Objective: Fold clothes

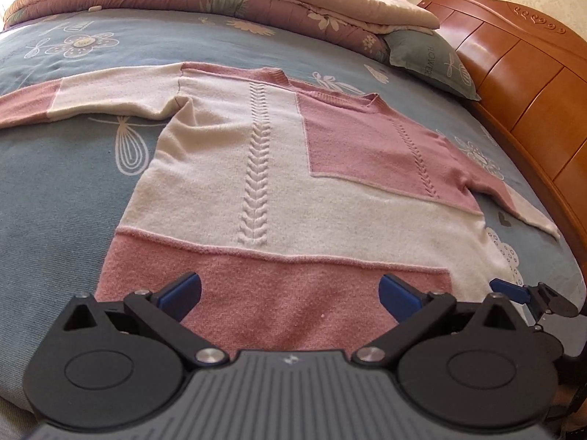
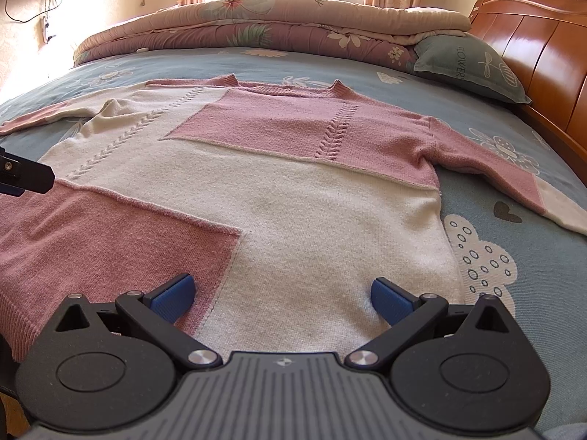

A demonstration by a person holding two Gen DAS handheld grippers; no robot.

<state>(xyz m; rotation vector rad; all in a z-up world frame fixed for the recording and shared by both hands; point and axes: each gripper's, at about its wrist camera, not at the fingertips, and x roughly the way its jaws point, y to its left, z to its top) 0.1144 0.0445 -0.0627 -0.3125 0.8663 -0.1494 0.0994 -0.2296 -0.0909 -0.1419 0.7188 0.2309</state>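
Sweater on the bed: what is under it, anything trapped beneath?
The sweater lies flat on the blue patterned bedsheet, sleeves spread. No lump shows through the knit, but the sheet directly beneath is covered, so small flat items cannot be ruled out.

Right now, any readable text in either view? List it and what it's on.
"FLOWERS" – on the green pillow by the headboard; the left view shows it only in part.
Faint lettering on the blue sheet near the far edge – too blurred to read.
Small mark on each tongs body – a logo, not text.
Sweater: none.
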